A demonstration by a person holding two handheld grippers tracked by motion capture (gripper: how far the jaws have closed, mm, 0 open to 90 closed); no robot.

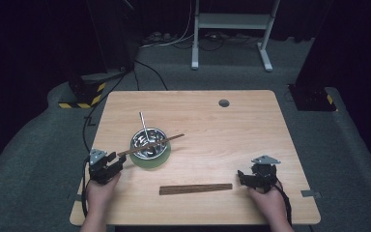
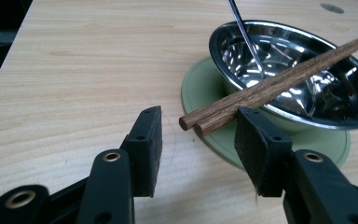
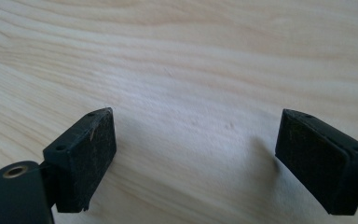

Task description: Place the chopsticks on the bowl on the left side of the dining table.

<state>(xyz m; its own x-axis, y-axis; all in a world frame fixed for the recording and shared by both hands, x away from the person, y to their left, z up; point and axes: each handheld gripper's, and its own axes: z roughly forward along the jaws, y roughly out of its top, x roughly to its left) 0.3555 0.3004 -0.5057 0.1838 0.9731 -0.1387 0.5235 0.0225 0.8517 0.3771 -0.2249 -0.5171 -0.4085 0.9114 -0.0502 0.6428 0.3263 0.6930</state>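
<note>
1. The wooden table (image 1: 251, 125) is seen from above, with the other things laid toward its near left.
2. A green mat (image 2: 200, 86) is placed at about 8 o'clock from the table's middle, and a steel bowl (image 1: 149, 141) is set on it.
3. A second pair of chopsticks (image 1: 196, 189) is laid flat near the front edge, at 5 o'clock from the bowl.
4. A pair of chopsticks (image 2: 270, 86) is rested across the bowl's rim, its near ends pointed at 8 o'clock toward the left gripper (image 2: 193, 135).
5. Those ends are seen just ahead of the gap, close by one jaw; the jaws are held apart and not pressed on the sticks (contact cannot be told).
6. A metal spoon (image 1: 143, 123) is leaned in the bowl toward 12 o'clock.
7. The right gripper (image 3: 193, 154) is held over bare wood, jaws wide apart.
</note>
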